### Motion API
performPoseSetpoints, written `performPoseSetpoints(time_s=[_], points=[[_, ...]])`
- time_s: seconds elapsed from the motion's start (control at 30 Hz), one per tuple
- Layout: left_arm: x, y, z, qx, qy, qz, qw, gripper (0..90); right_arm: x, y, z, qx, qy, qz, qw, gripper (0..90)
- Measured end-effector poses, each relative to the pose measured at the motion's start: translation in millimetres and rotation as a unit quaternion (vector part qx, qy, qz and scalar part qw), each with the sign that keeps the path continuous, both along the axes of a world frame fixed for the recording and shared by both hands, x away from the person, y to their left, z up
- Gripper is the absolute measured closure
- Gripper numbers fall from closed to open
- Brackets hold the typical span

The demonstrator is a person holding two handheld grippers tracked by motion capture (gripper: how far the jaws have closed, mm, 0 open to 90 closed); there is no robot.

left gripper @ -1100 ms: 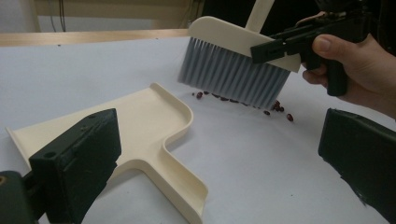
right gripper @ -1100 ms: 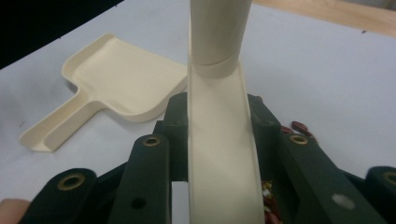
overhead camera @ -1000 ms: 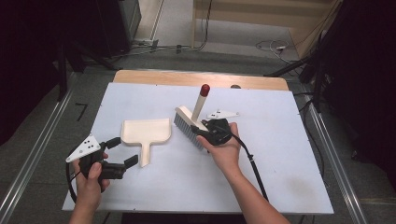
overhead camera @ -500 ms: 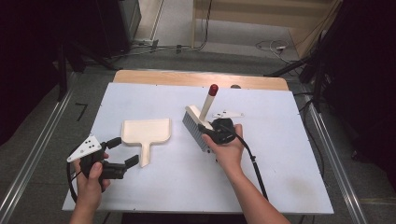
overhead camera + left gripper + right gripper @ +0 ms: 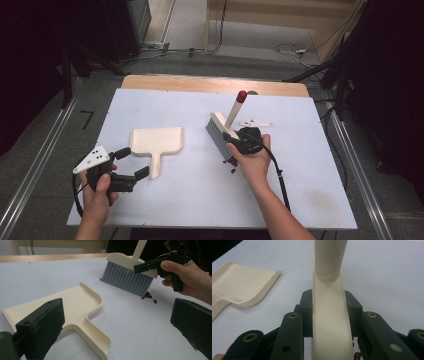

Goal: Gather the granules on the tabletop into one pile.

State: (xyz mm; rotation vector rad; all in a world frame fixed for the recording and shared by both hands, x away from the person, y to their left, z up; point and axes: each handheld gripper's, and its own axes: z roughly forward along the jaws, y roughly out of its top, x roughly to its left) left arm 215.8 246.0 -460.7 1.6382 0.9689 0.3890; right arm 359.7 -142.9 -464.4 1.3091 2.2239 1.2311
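Note:
A cream brush (image 5: 219, 131) with grey bristles and a red-tipped handle stands bristles-down on the white table. My right gripper (image 5: 235, 142) is shut on its cream head (image 5: 329, 320), one jaw on each side. A few small red bits (image 5: 231, 165) lie on the table at the near end of the bristles (image 5: 126, 279). To the left lies a cream dustpan (image 5: 156, 141), mouth facing away, handle toward me. My left gripper (image 5: 133, 162) stands open just left of that handle (image 5: 96, 340), with nothing between its jaws.
The white tabletop (image 5: 190, 200) lies on a wooden board (image 5: 200, 84) that shows at the far edge. Metal rails (image 5: 40, 165) run along the floor on both sides. Cables lie on the floor beyond the table. The right gripper's cable (image 5: 280, 180) trails along the forearm.
My right gripper has slid the brush to the right across the table, and red bits now show by the bristles. The left gripper and the dustpan have stayed where they were.

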Motion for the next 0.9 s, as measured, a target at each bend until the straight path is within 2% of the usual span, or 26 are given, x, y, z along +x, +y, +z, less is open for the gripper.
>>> performPoseSetpoints(time_s=[0.07,0.3,0.4,0.47,0.5,0.57,0.67,0.73,0.77,0.8,0.9], points=[[0.1,0.1,-0.1,0.001,0.0,0.0,1.0,0.0,0.2,-1.4,1.6,0.004,-0.002,0.005,1.0,65.7],[-0.2,1.1,-0.3,-0.001,0.001,0.003,1.0,0.0,-0.4,-13.9,19.4,0.015,-0.032,0.063,0.9974,65.7],[-0.2,1.2,-0.7,-0.001,0.002,0.003,1.0,0.0,-1.2,-25.5,29.5,0.011,-0.038,0.107,0.9935,65.7],[-0.2,1.1,-0.8,-0.002,0.002,0.003,1.0,0.0,-3.6,-34.3,35.5,0.003,-0.041,0.14,0.9894,65.7],[-0.2,1.0,-0.8,-0.001,0.002,0.003,1.0,0.0,-4.8,-39.0,38.0,-0.004,-0.043,0.161,0.9861,65.7],[0.0,0.5,-0.9,0.001,0.002,0.002,1.0,0.0,-8.6,-47.2,41.0,-0.029,-0.062,0.206,0.9763,65.7],[0.0,-1.1,-1.1,0.001,0.005,0.002,1.0,0.0,-17.1,-57.2,42.6,-0.065,-0.081,0.266,0.9584,65.7],[0.4,-2.0,-1.5,0.003,0.004,0.001,1.0,0.0,-22.3,-63.1,41.5,-0.075,-0.082,0.288,0.9511,65.7],[0.5,-2.5,-1.5,0.004,0.004,0.0,1.0,0.0,-24.3,-66.2,40.7,-0.074,-0.079,0.295,0.9494,65.7],[0.5,-3.1,-1.5,0.004,0.004,0.0,1.0,0.0,-26.3,-69.2,39.6,-0.069,-0.075,0.304,0.9473,65.7],[0.5,-4.0,-1.7,0.004,0.005,0.0,1.0,0.0,-32.6,-74.7,36.1,-0.053,-0.068,0.338,0.9373,65.7]])
